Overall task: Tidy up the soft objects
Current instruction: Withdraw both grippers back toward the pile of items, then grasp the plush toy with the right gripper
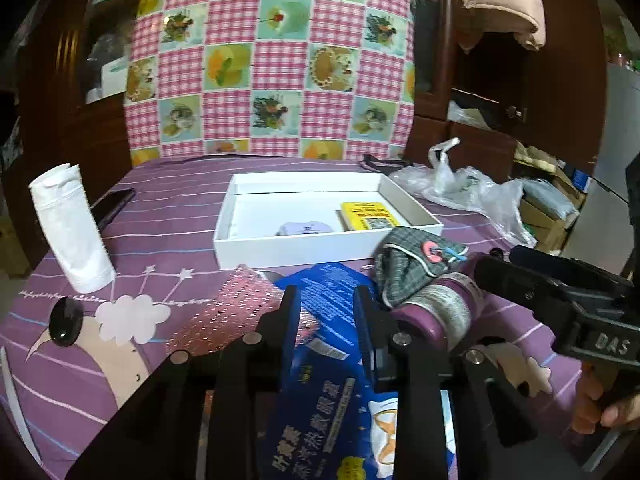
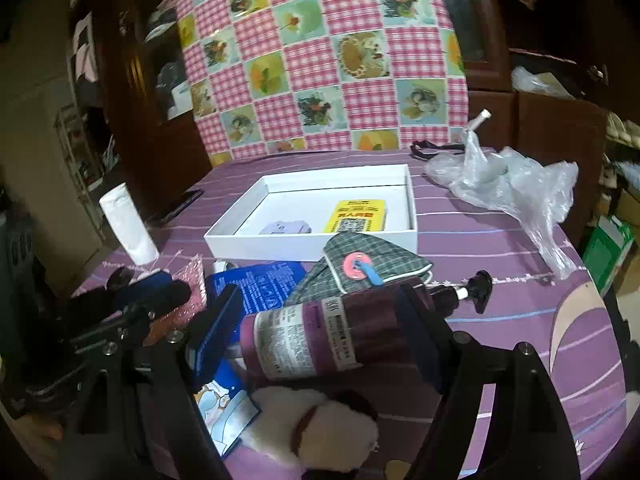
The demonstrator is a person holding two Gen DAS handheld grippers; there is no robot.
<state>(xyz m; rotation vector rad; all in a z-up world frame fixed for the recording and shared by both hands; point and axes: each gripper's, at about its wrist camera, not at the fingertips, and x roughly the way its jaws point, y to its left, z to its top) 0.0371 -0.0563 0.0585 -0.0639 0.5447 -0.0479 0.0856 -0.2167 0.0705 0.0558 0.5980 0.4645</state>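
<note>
Right wrist view: the right gripper [image 2: 320, 336] stands open around the lying purple plastic pump bottle [image 2: 304, 340], seemingly untouched; the left gripper [image 1: 326, 312], half open, straddles the flat blue printed packet [image 1: 320, 364].

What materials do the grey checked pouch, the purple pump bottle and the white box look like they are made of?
Grey checked pouch: woven fabric, matte; it sags and creases, with light piping along its edge.
Purple pump bottle: probably plastic, fairly smooth, with a printed paper-like label and a black pump head.
White box: likely cardboard, matte white; thin, straight walls with sharp corners.
</note>
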